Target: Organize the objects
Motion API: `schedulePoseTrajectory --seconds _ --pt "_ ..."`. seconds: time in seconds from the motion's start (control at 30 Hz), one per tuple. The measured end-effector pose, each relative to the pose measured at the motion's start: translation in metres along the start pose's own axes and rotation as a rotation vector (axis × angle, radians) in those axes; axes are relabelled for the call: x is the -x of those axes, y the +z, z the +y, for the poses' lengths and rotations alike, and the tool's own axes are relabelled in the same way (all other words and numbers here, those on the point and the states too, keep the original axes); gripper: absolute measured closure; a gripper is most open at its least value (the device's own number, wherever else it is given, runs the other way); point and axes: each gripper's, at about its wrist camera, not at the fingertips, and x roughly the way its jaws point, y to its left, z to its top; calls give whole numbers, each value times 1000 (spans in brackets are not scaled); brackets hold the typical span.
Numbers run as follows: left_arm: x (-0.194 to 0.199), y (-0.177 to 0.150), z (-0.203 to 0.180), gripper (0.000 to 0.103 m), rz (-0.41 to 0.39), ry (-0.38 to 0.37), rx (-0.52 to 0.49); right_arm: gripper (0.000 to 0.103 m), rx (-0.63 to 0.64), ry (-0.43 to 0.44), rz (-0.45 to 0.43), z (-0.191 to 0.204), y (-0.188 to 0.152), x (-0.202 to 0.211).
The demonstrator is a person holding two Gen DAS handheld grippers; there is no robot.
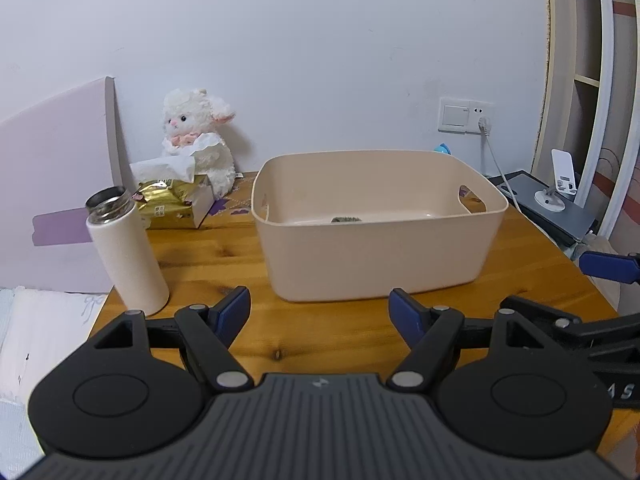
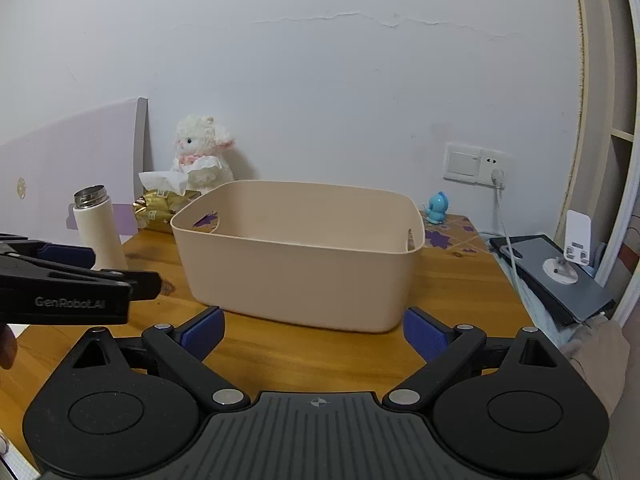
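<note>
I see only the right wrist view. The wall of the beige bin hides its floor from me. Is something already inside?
Observer: Yes. The left wrist view shows a small greyish object lying on the floor of the beige bin, near the middle. I cannot tell what it is.
Operator: I see the left gripper only from the side. Is it open?
Observer: The left gripper is open, with nothing between its fingers.
</note>
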Motion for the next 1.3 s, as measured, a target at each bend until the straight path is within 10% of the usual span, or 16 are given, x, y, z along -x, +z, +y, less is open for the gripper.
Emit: schedulePoseTrajectory --seconds 1.3 --pt "70 -58 -20 26 41 -55 -65 2 -1 -7 -21 -15 -40 72"
